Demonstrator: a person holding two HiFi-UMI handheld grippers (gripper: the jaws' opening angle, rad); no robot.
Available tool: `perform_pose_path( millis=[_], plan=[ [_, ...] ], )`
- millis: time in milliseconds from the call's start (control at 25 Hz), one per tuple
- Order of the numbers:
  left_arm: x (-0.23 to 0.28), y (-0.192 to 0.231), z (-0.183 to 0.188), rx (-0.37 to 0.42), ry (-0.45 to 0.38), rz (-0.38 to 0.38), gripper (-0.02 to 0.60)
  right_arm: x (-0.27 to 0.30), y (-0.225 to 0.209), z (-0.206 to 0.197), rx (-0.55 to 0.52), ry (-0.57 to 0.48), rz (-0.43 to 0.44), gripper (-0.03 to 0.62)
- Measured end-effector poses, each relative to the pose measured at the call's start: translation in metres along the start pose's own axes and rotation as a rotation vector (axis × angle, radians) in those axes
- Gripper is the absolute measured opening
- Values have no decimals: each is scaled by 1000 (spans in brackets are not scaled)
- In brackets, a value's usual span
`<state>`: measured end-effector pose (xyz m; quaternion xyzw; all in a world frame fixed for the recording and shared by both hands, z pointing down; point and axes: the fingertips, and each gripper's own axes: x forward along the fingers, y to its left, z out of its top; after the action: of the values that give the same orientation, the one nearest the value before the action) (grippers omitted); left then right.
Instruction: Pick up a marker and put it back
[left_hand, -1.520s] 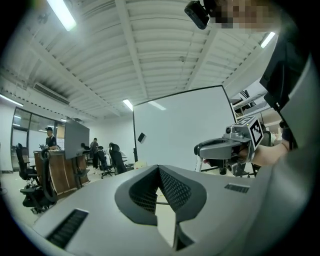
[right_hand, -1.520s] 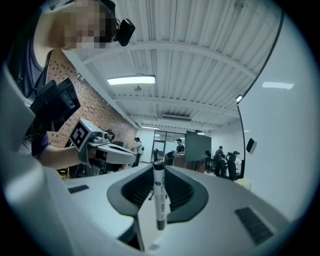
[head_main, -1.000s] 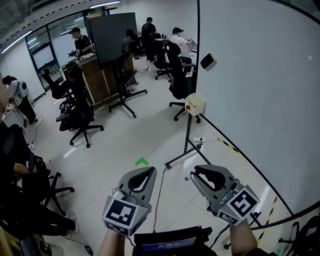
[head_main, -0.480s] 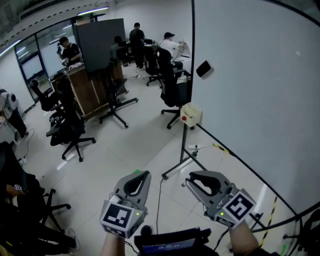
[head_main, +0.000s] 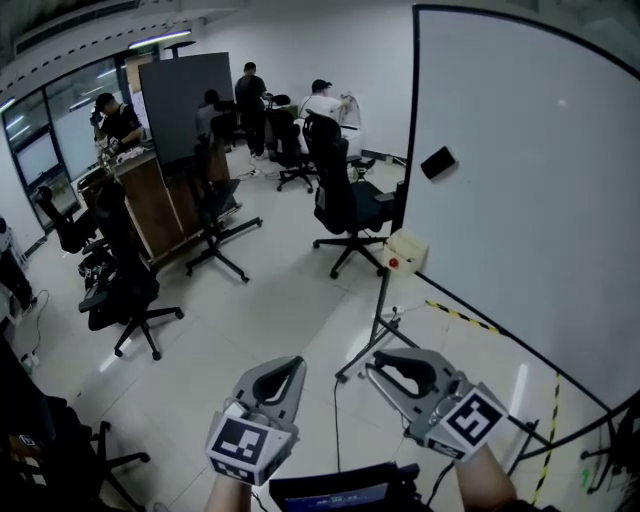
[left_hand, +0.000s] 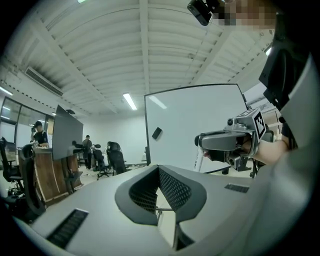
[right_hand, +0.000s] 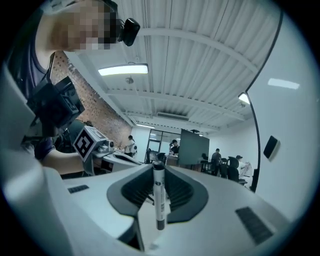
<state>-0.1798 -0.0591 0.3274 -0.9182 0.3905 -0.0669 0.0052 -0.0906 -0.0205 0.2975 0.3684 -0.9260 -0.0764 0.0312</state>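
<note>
A white marker (right_hand: 159, 200) with a dark cap stands upright between the pads of my right gripper (right_hand: 159, 168), which is shut on it. In the head view that gripper (head_main: 372, 362) is held level at the lower middle, pointing toward the whiteboard's stand; the marker does not show there. My left gripper (head_main: 297, 362) is level beside it on the left, its tips together and nothing between them. The left gripper view shows its meshed pads (left_hand: 172, 187) bare. The whiteboard (head_main: 520, 180) fills the right side, with a black eraser (head_main: 438, 162) stuck on it.
A beige box with a red button (head_main: 406, 251) sits on a metal stand (head_main: 378, 325) at the whiteboard's left edge. Black office chairs (head_main: 345, 205) stand on the white floor. A wooden counter (head_main: 150, 200), a dark panel (head_main: 185, 90) and several people are at the back.
The view has swung so the whiteboard's edge and the box on its stand sit further right. Both grippers have travelled along together, still level, with their jaws unchanged.
</note>
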Motion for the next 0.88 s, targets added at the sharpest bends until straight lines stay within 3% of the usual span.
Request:
perform_pose_path(
  millis=[200,400,880],
  plan=[
    [10,32,3,8,-21,-50,0,34,5,-2,-27,32,-3,89],
    [37,50,3,4,-12,-89,0,54,-20,-13,-27,63,-43,90],
    [176,80,7,27,34,-63,0,87,-163,-52,50,19,-14,89]
  ],
)
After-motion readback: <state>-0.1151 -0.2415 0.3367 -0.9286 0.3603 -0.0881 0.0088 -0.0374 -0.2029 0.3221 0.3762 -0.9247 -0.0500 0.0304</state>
